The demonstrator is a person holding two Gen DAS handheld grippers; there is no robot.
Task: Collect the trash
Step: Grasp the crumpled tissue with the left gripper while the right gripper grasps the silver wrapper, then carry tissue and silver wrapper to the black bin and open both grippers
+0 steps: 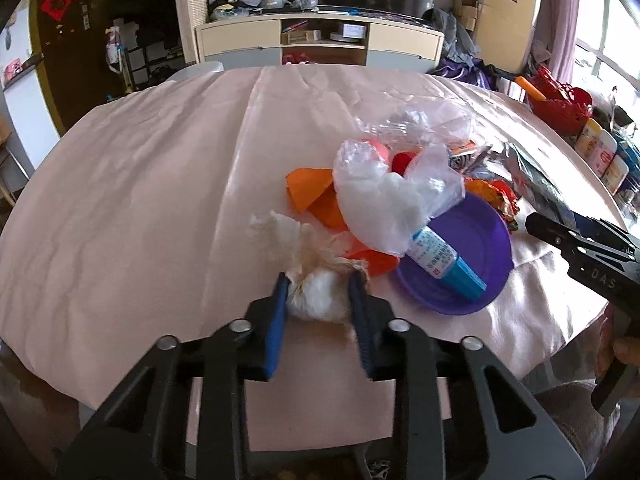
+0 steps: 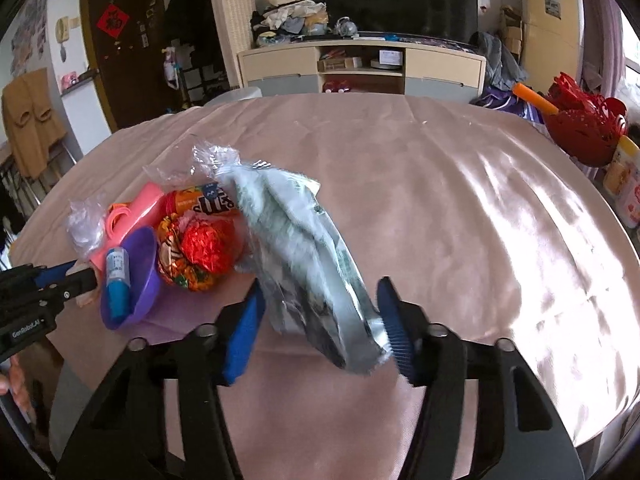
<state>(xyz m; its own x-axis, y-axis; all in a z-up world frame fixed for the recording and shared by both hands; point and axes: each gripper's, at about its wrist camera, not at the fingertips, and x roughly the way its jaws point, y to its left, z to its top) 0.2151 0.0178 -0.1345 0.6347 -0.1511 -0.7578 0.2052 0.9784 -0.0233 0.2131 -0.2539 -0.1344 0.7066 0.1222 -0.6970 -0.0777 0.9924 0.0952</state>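
Left claw [image 1: 319, 285] is clamped on a white wad [image 1: 318, 298] at the near edge of the trash pile, beside a purple dish [image 1: 472, 276] on the pink tabletop [image 1: 160, 200]. Right claw [image 2: 320, 300] stands apart around a silvery wrapper [image 2: 308, 256], only its right pad touching.

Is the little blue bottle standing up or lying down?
Lying down. The blue bottle rests on its side inside the purple bowl, cap end pointing toward the rim.

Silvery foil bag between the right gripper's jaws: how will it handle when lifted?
Likely floppy: the silvery foil bag lies creased and flattened on the tablecloth, so its far end should droop. Probably light, since it looks empty. The glossy film may slip between the right gripper pads.
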